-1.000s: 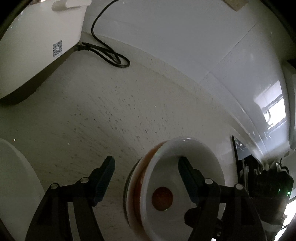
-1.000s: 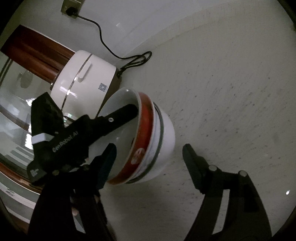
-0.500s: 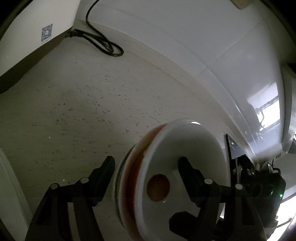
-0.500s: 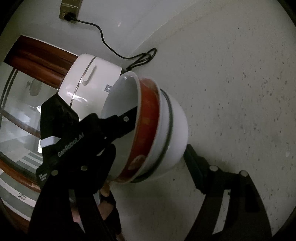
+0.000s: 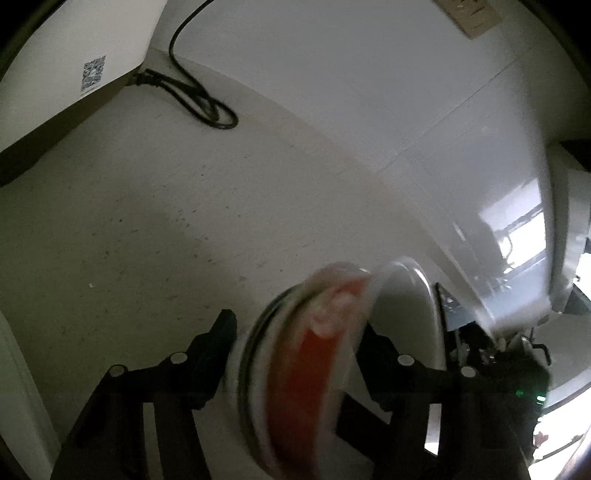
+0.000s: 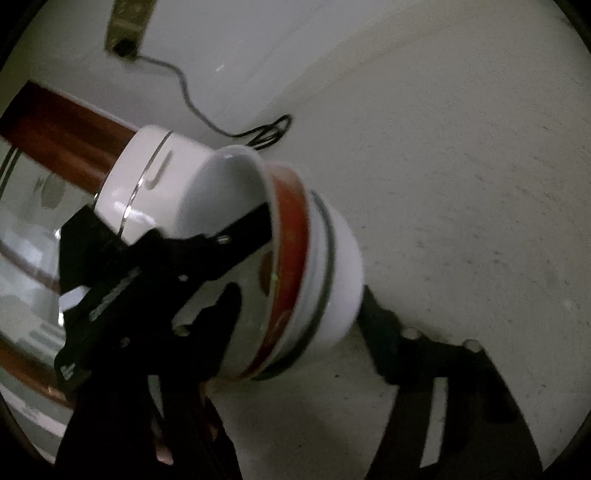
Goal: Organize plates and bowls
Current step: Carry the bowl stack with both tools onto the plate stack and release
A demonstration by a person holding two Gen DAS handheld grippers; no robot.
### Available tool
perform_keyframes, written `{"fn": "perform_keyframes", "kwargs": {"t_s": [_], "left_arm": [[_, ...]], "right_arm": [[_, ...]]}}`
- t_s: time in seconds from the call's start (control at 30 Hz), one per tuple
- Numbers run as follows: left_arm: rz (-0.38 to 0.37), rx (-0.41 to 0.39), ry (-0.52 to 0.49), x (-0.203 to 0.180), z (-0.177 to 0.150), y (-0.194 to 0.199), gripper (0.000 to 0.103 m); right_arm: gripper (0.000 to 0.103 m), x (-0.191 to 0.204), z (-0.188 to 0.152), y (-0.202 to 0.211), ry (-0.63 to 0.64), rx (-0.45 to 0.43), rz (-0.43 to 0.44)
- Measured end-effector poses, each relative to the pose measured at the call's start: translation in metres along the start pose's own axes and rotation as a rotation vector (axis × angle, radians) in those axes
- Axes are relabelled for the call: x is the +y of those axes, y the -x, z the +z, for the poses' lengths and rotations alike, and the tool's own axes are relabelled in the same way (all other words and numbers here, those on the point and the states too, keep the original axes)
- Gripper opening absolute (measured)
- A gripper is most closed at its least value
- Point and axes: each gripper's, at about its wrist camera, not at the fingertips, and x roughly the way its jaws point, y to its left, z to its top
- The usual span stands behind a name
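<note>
A stack of nested bowls, white outside with a red band and a dark green line, lies tipped on its side over the speckled counter. My left gripper straddles it: one finger is against the white base and the other inside the top bowl. Its jaws are closing on the stack. In the right wrist view the same stack sits between the fingers of my right gripper, whose jaws are also closing, one finger on the base and one inside. The left gripper's finger reaches into the bowl from the left. The picture is blurred.
A white rice cooker stands behind the stack against the wall, with its black cord looped on the counter up to a wall outlet. A wood-framed glass surface lies at the left. White tiled wall bounds the counter.
The bowl stack has tipped further onto its side and turned, showing its red band to the left wrist camera. Both grippers' fingers have narrowed onto it.
</note>
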Motion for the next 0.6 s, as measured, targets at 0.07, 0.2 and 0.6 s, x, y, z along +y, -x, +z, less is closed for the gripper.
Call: {"fn": "perform_keyframes", "kwargs": {"t_s": [0.07, 0.2, 0.6], "left_arm": [[-0.011, -0.002, -0.023, -0.004, -0.001, 0.000, 0.061], [-0.021, 0.019, -0.057, -0.011, -0.003, -0.006, 0.061], [-0.105, 0.108, -0.079, -0.025, -0.020, -0.014, 0.061]], "right_arm": [[0.048, -0.009, 0.001, 0.003, -0.041, -0.017, -0.001], [0.047, -0.016, -0.004, 0.012, -0.088, -0.038, -0.009], [0.048, -0.022, -0.028, 0.043, -0.183, -0.092, -0.079]]}}
